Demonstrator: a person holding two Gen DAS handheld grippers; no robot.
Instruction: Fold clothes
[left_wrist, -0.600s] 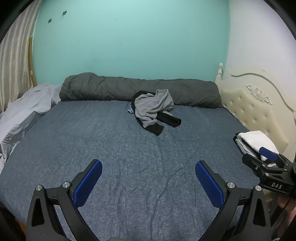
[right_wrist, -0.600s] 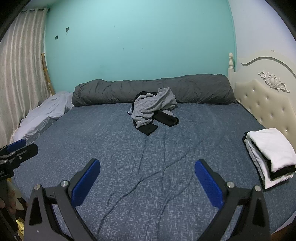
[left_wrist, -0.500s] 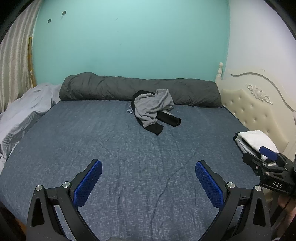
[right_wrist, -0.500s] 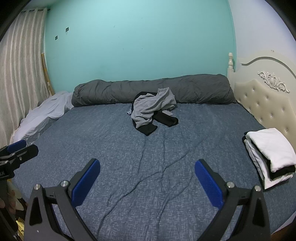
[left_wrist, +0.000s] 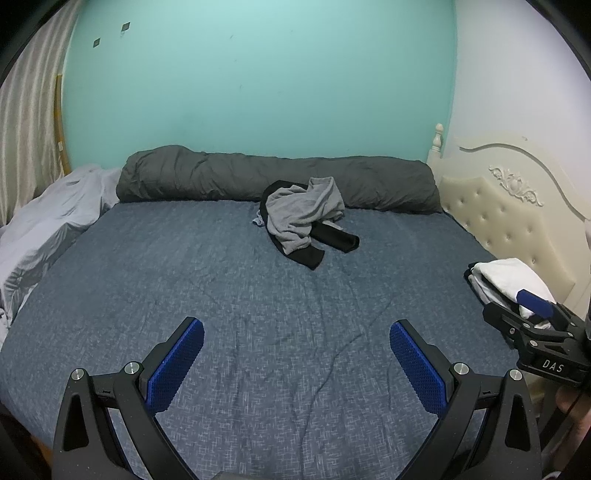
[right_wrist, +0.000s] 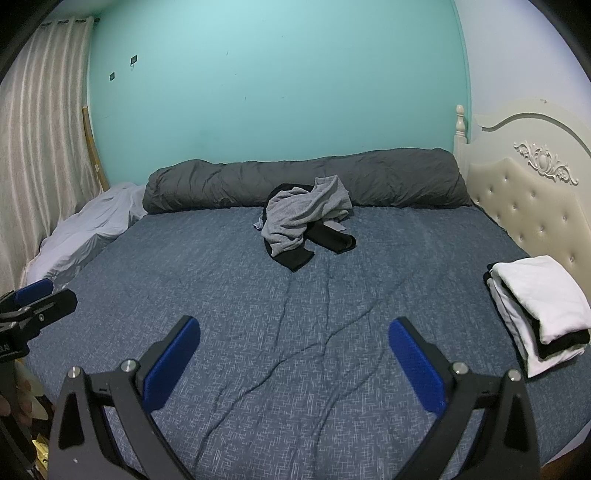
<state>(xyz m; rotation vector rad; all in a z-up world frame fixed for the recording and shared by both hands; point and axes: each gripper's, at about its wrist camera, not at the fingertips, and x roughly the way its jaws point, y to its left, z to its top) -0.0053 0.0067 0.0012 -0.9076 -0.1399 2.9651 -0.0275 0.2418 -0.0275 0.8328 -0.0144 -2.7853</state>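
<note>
Fingers (left_wrist: 177, 365) of both grippers spread wide over the bed (left_wrist: 221, 280), holding nothing.

There are 2 views, each from a fisheye camera riding on a handheld tool and looking forward and downward between its 2 fingers. The left camera sits at the near edge of the bed (left_wrist: 258, 332), its own left tool (left_wrist: 296, 341) framing the bottom, and the right tool (left_wrist: 537, 325) shows at its right edge. The right camera stands just beside it, further right, over the same near edge; the left tool shows at its left edge. Both face the far green wall (right_wrist: 277, 74) and share the crumpled clothes (right_wrist: 306, 218), the grey bolster (left_wrist: 277, 177) and the folded stack (right_wrist: 535, 310), which lies nearer to the right camera.
</note>
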